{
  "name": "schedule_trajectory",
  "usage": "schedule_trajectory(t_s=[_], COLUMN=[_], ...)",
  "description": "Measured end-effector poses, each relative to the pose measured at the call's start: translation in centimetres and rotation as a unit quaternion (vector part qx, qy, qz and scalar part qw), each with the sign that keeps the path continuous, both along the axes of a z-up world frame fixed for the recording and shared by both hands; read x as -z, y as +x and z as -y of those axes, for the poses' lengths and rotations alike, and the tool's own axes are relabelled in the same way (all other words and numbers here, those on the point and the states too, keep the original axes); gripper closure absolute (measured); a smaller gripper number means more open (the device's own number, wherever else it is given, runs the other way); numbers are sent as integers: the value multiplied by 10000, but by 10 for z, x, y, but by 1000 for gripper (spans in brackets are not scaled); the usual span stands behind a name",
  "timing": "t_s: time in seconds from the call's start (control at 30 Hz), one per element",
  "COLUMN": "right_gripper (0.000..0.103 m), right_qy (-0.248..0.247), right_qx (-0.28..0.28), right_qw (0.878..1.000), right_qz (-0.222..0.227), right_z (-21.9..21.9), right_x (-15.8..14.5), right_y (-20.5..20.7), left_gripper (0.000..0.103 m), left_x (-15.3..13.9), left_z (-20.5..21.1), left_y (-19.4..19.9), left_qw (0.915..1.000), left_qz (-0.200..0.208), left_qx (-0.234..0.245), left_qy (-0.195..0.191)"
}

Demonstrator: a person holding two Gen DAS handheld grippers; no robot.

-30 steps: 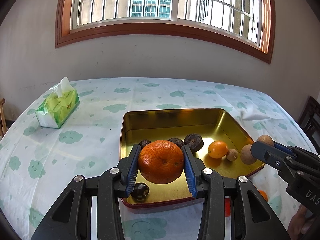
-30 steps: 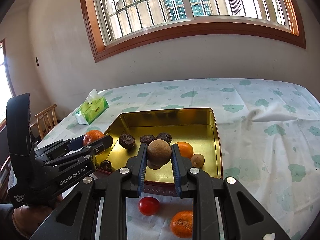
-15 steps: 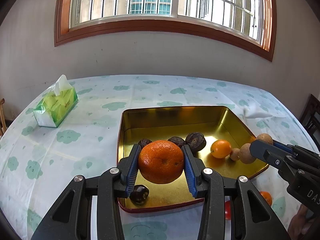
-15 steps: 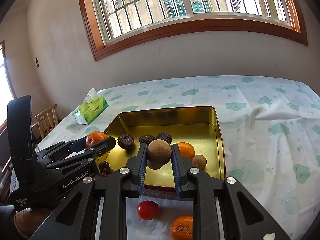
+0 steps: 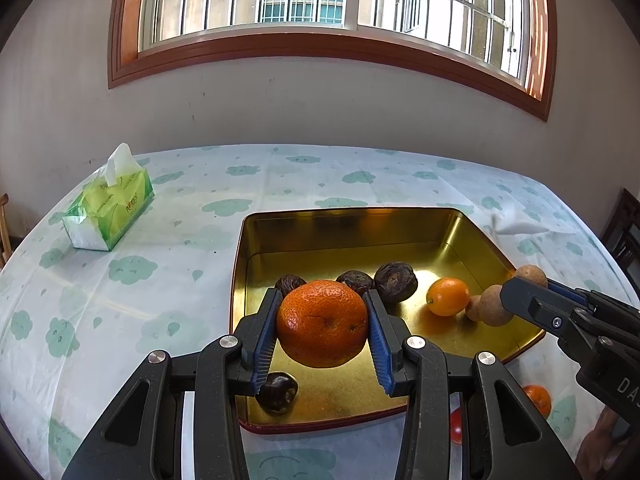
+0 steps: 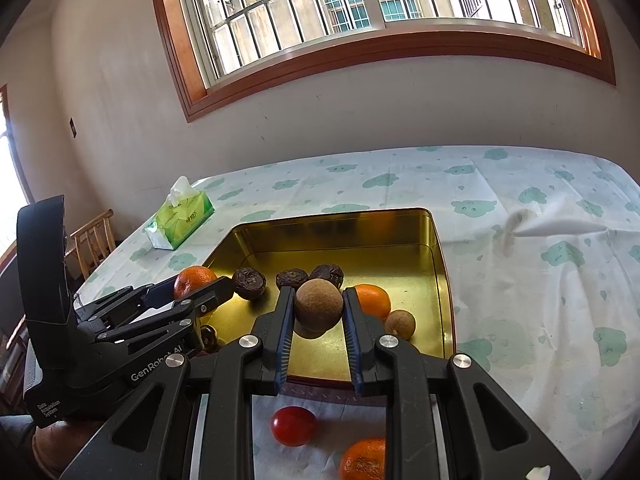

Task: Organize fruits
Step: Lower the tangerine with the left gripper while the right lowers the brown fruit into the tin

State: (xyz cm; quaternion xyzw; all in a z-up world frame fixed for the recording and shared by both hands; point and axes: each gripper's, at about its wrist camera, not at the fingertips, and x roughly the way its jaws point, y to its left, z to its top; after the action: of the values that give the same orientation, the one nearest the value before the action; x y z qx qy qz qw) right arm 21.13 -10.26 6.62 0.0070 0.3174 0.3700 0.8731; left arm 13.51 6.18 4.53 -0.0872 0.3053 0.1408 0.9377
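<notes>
Jaws clamp an orange (image 5: 322,322) and a brown fruit (image 6: 319,305) above the gold tin (image 5: 352,228) holding dark fruits (image 5: 395,282).

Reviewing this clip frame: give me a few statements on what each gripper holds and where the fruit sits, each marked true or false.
1. The left gripper is shut on a large orange. True.
2. The right gripper is empty. False: it is shut on a round brown fruit.
3. A red tomato lies inside the gold tray. False: it lies on the tablecloth, in front of the tray.
4. A green tissue pack sits on the tablecloth, left of the tray. True.
5. The tray holds several dark wrinkled fruits. True.
</notes>
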Motion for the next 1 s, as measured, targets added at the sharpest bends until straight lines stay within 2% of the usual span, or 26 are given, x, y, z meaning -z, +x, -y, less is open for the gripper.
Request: schedule_trajectory(t_s=[1.0], right_gripper=[82], right_qy=[-5], right_qx=[-9], right_qw=[10000], right_qz=[-53], right_z=[-6], right_x=[6], right_y=[5], left_gripper=[61], left_x=[9], left_z=[-11], left_y=[10], left_qw=[9999], left_qz=[-64], left_qx=[-83], left_qy=[-18])
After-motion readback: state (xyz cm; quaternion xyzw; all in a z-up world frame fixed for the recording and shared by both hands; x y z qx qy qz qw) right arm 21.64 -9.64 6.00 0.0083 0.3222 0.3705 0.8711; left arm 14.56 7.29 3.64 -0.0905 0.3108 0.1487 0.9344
